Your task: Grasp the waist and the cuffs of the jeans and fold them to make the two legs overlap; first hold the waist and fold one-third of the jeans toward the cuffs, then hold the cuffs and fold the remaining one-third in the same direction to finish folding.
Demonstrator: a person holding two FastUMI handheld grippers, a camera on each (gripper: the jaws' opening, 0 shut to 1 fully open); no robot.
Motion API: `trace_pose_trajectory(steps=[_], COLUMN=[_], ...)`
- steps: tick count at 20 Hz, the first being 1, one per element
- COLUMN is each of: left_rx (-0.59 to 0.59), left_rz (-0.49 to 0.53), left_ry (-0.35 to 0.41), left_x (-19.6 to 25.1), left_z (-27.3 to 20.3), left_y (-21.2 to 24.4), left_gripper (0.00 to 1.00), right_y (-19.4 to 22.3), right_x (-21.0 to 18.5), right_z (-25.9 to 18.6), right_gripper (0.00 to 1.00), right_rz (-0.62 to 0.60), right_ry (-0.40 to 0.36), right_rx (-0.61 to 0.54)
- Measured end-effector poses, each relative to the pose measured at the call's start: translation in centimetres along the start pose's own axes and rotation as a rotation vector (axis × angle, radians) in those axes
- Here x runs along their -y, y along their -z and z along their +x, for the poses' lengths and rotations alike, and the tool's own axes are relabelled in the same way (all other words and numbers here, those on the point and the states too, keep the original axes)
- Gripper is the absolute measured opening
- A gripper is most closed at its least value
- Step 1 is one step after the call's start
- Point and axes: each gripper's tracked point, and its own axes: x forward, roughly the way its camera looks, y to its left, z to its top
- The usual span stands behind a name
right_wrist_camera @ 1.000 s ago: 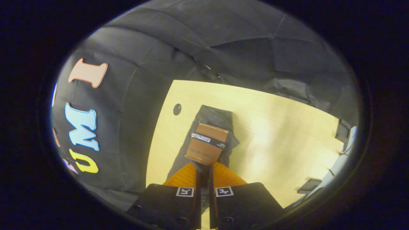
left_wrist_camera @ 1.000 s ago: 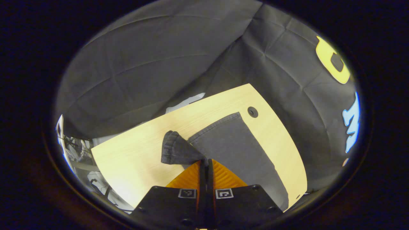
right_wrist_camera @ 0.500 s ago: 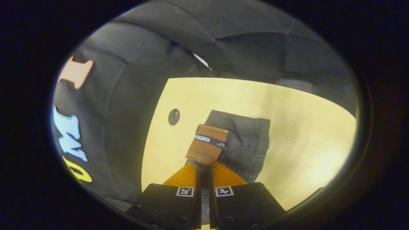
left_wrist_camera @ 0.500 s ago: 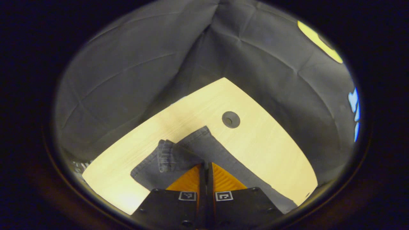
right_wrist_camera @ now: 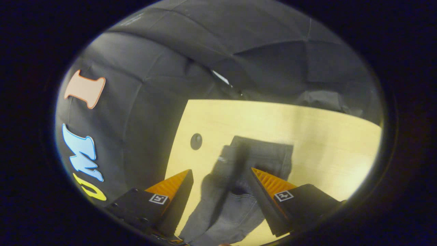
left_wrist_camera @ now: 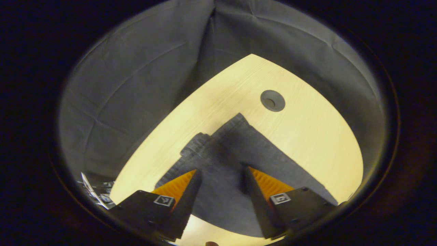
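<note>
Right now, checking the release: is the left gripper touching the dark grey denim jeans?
Apart. The left gripper view shows the left gripper open, fingers spread, the jeans flat between them.

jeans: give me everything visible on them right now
The dark grey denim jeans lie flat on the pale wooden table, legs overlapped lengthwise. In the left gripper view the stitched cuffs sit stacked, slightly offset. In the right gripper view the waist end looks blurred. Both tools, left and right, are open above the cloth, gripping nothing.
</note>
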Motion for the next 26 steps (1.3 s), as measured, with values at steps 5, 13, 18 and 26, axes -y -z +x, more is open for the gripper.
trace_pose_trajectory(steps=[5, 13, 18, 26], left_rx=[0.270, 0.343, 0.267, 0.141], left_rz=[0.032, -0.109, -0.122, -0.173], left_ry=[0.034, 0.258, 0.266, 0.303], left_x=[-2.3, -5.1, -6.1, -7.3], left_z=[-8.3, -17.4, -16.3, -11.9], left_y=[-6.5, -6.1, -2.6, 1.9], left_gripper=[0.91, 0.90, 0.89, 0.89], right_y=[-0.5, 3.3, 3.1, 5.6], right_x=[5.8, 7.4, 5.8, -6.9], right_z=[-1.7, 3.2, 2.7, -6.5], right_gripper=[0.96, 0.82, 0.19, 0.14], right_rz=[-0.044, -0.003, 0.031, -0.317], right_ry=[0.134, 0.164, 0.135, -0.126], right_rx=[0.034, -0.041, -0.033, 0.182])
